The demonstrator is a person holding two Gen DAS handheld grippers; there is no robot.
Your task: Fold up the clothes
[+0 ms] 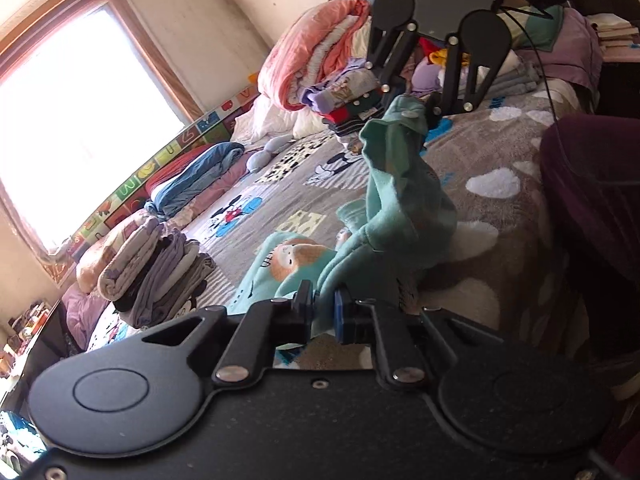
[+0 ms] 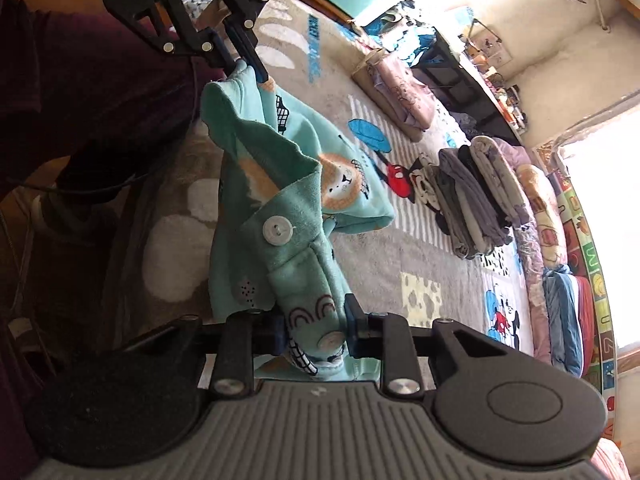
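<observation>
A teal child's garment (image 1: 400,200) with lion prints and white buttons hangs stretched between both grippers above the bed. My left gripper (image 1: 323,313) is shut on one edge of it at the bottom of the left wrist view. The right gripper (image 1: 420,111) pinches the far upper end. In the right wrist view the right gripper (image 2: 314,330) is shut on a buttoned edge of the garment (image 2: 280,184). There the left gripper (image 2: 246,65) grips the top corner. The garment's lower part rests crumpled on the blanket.
The bed carries a grey cartoon-print blanket (image 1: 480,148). A stack of folded clothes (image 1: 160,280) lies at the left, another stack (image 1: 352,100) and a rolled pink quilt (image 1: 316,48) at the back. A person in dark maroon clothing (image 1: 592,200) stands at the right edge.
</observation>
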